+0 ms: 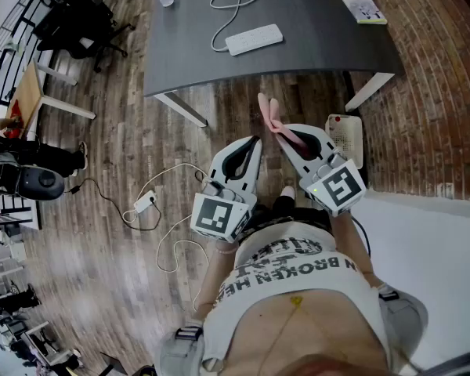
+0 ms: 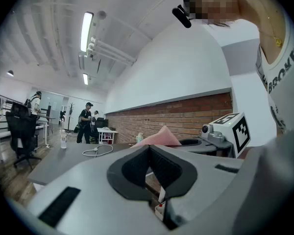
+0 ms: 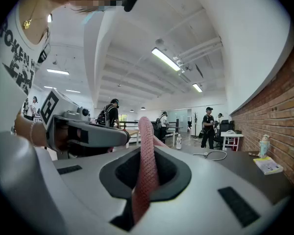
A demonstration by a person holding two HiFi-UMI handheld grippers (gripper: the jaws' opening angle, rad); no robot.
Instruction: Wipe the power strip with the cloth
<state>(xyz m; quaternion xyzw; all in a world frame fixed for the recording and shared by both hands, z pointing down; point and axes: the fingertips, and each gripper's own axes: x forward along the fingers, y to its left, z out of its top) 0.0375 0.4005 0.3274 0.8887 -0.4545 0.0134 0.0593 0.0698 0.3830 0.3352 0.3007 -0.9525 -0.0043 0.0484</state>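
One pink cloth (image 3: 147, 146) sits clamped inside the right claw (image 1: 288, 135).

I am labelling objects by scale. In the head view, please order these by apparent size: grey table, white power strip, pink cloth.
Largest: grey table.
Then white power strip and pink cloth: they look alike, and the cloth is nearer the camera, so no ranking.

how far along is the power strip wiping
Done: the pink woven cloth is clamped in the right claw. In hand: both claws are held level, short of the dark grey table; the left claw is shut, empty. Left: reaching and wiping the white power strip lying on it.
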